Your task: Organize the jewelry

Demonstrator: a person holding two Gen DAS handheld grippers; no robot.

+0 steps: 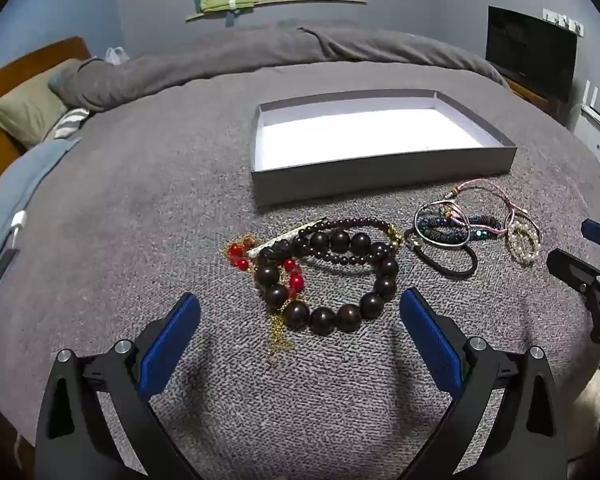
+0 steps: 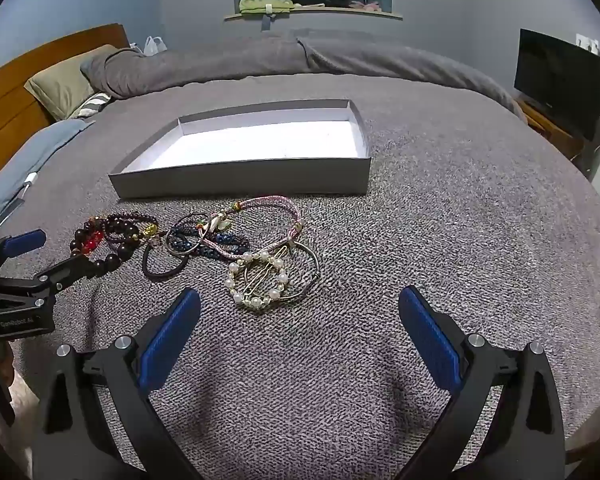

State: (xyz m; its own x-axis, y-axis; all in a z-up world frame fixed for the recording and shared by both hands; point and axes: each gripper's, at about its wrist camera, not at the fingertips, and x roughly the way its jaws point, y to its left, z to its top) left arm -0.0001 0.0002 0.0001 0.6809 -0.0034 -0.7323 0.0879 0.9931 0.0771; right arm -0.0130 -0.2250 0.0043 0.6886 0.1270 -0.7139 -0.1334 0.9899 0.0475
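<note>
- While both grippers hang over the grey bed cover (image 1: pixel 140 208), the left gripper (image 1: pixel 300 322) has its blue pads spread wide and holds nothing.
- The right gripper (image 2: pixel 299 322) is likewise spread wide and empty.
- In the left wrist view, a large dark bead bracelet (image 1: pixel 340 276) lies at 12 o'clock just ahead of the fingertips, tangled with a red bead chain (image 1: pixel 260 264) and a small dark bead strand (image 1: pixel 352 226).
- At 2 o'clock sits a second heap: a black hair tie (image 1: pixel 448 262), blue beaded bands (image 1: pixel 456 228) and a pink cord bracelet (image 1: pixel 496 196).
- In the right wrist view, a pearl ring clip (image 2: pixel 258 280) lies at 11 o'clock on a thin metal bangle (image 2: pixel 308 280).
- The shallow grey box (image 2: pixel 244 180), white inside, stands beyond the jewelry at 12 o'clock, near it but apart.
</note>
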